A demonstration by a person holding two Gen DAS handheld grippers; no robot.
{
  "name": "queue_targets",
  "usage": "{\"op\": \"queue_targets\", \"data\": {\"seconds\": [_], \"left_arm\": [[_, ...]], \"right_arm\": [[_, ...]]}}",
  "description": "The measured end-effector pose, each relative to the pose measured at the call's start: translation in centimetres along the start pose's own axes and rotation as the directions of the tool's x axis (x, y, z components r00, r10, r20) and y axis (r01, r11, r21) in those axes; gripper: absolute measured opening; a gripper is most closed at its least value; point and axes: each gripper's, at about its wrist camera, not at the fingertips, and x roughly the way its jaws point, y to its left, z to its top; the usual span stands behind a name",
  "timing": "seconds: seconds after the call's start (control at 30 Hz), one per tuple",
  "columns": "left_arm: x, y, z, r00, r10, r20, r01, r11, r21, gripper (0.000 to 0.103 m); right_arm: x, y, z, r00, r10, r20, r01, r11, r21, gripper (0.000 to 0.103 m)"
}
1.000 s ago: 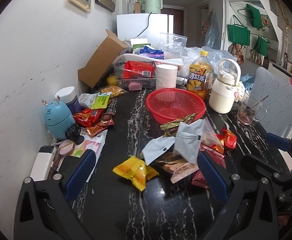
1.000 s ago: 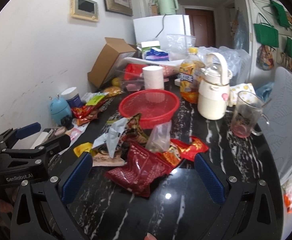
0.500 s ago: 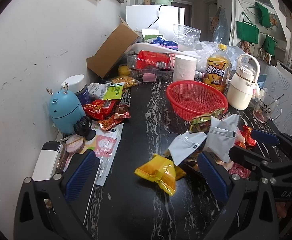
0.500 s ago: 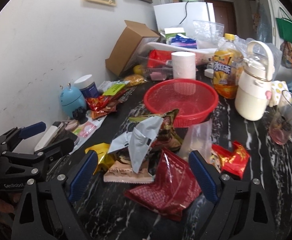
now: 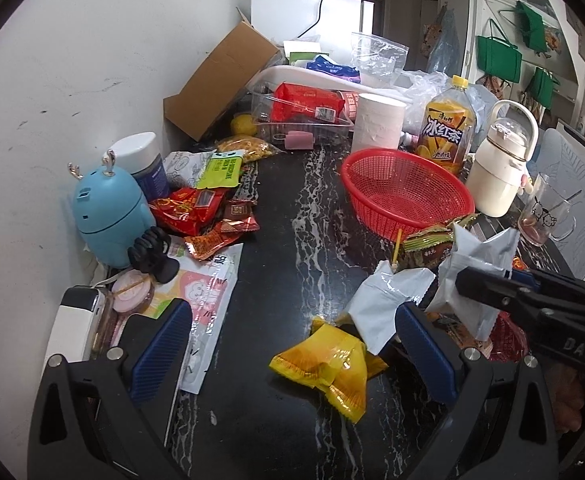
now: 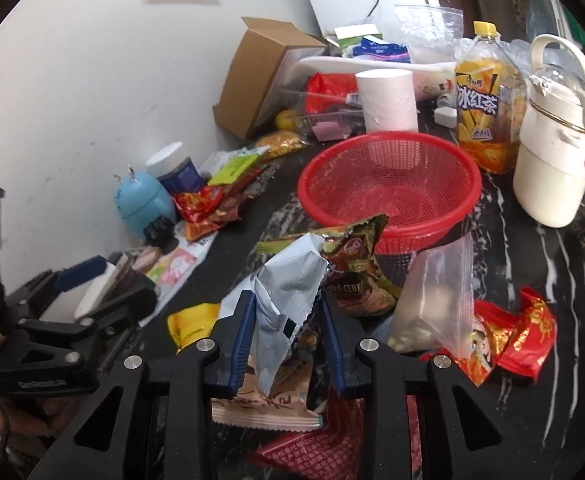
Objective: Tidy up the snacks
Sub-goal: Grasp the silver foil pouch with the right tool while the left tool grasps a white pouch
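Only in the right wrist view: right tongs [image 6: 286, 338] closing around silver packet [image 6: 288, 280]; left tongs [image 5: 292, 344] apart, empty

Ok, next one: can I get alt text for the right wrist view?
The right claw is closing on a silver foil snack packet standing between its blue pads, over a heap of wrappers on a black marble table. Just behind sits an empty red basket, with a tea bottle and cream flask at right.
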Motion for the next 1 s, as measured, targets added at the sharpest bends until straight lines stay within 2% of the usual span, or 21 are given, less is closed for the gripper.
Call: {"op": "queue_targets", "data": {"seconds": [0.23, 0.33, 0.73, 0.93, 1.0], "left_arm": [[1.2, -2.1, 0.3, 0.995, -0.091, -0.030, 0.091, 0.996, 0.014, 0.103], [1.9, -3.4, 0.4, 0.991, -0.120, -0.052, 0.122, 0.992, 0.024, 0.103], [4.4, -5.9, 0.6, 0.991, -0.097, -0.090, 0.104, 0.992, 0.069, 0.102], [6.0, -6.1, 0.8, 0.992, -0.056, -0.115, 0.066, 0.994, 0.089, 0.080], [6.7, -6.1, 0.8, 0.989, -0.046, -0.138, 0.059, 0.994, 0.091, 0.070]], "right_arm": [[-3.3, -0.6, 0.3, 0.997, 0.031, 0.070, -0.030, 0.999, -0.012, 0.030], [-4.2, -1.2, 0.3, 0.996, 0.014, 0.086, -0.014, 1.000, -0.009, 0.030], [-4.3, -4.7, -0.2, 0.995, -0.064, 0.079, 0.060, 0.997, 0.045, 0.030], [-3.5, -6.0, -0.3, 0.996, -0.053, 0.068, 0.049, 0.997, 0.064, 0.030], [-3.1, -6.2, -0.3, 0.997, -0.056, 0.055, 0.052, 0.996, 0.070, 0.030]]}}
